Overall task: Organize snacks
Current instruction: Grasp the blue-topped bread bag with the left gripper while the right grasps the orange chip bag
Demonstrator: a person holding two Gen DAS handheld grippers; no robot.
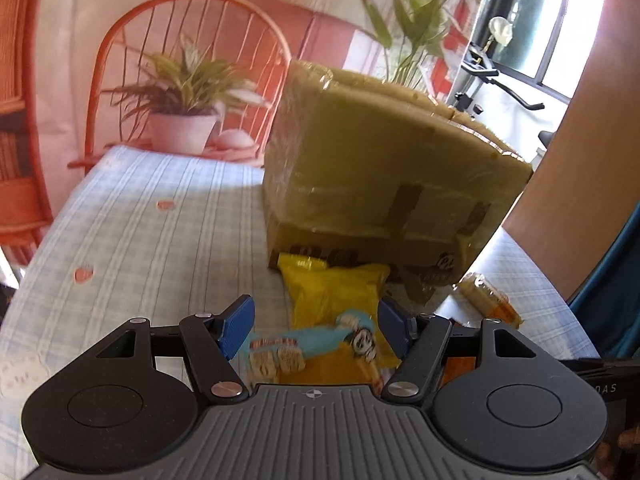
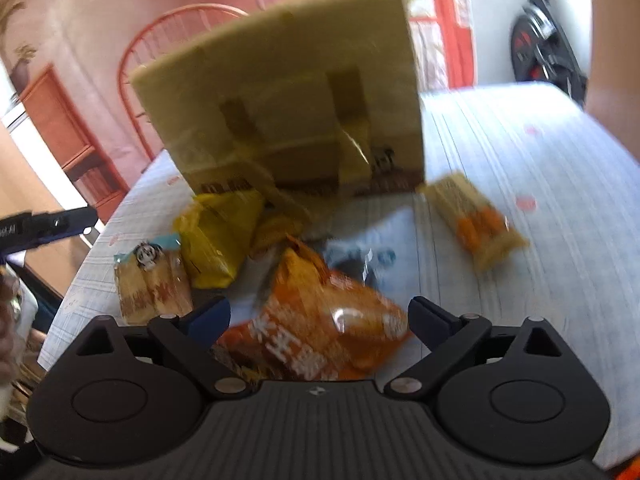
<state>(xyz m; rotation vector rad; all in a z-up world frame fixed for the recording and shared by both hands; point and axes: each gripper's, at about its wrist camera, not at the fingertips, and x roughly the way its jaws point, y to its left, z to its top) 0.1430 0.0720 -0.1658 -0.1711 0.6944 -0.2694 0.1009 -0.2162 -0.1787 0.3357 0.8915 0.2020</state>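
Our left gripper (image 1: 316, 326), jaws apart and empty, frames a yellow packet (image 1: 334, 292) whose length runs ahead toward the cardboard box (image 1: 384, 168). Our right gripper (image 2: 320, 320), jaws also apart, straddles an orange bag (image 2: 320, 328) printed with blurred white characters.

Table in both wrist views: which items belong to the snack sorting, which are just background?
Job:
cardboard box
yellow packet
orange chip bag
rice-cracker pack
clear cracker pack
left gripper, open
right gripper, open

Background:
checked tablecloth
orange chair
potted plant
exercise bike
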